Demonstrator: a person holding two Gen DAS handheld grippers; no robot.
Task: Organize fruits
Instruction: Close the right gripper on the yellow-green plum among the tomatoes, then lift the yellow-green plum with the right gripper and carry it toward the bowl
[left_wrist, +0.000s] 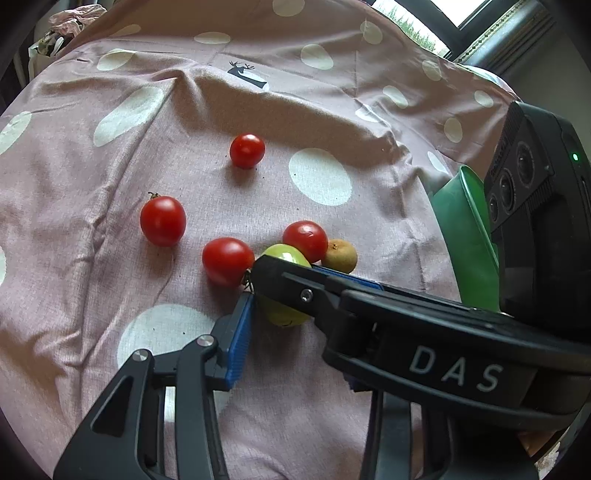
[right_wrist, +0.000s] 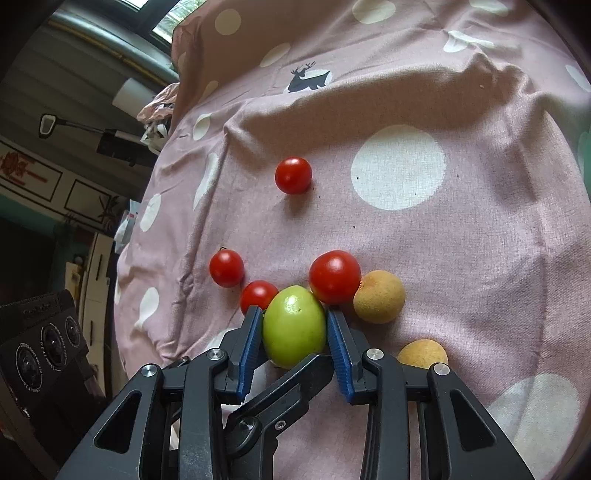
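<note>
A green fruit (right_wrist: 293, 326) lies on the pink dotted cloth among several red cherry tomatoes (right_wrist: 334, 277) and two tan round fruits (right_wrist: 379, 296). My right gripper (right_wrist: 293, 332) has its blue pads (right_wrist: 249, 343) pressed on both sides of the green fruit. In the left wrist view the green fruit (left_wrist: 284, 314) shows partly behind the right gripper's black finger (left_wrist: 288, 284). Of my left gripper only one blue-padded finger (left_wrist: 240, 339) shows, just left of the green fruit; its other finger is hidden, so its state is unclear.
A green bowl (left_wrist: 469, 243) stands at the right edge of the cloth (left_wrist: 110, 277) in the left wrist view. Red tomatoes (left_wrist: 162, 220) lie scattered to the left and farther away. A window and a cloth edge lie beyond.
</note>
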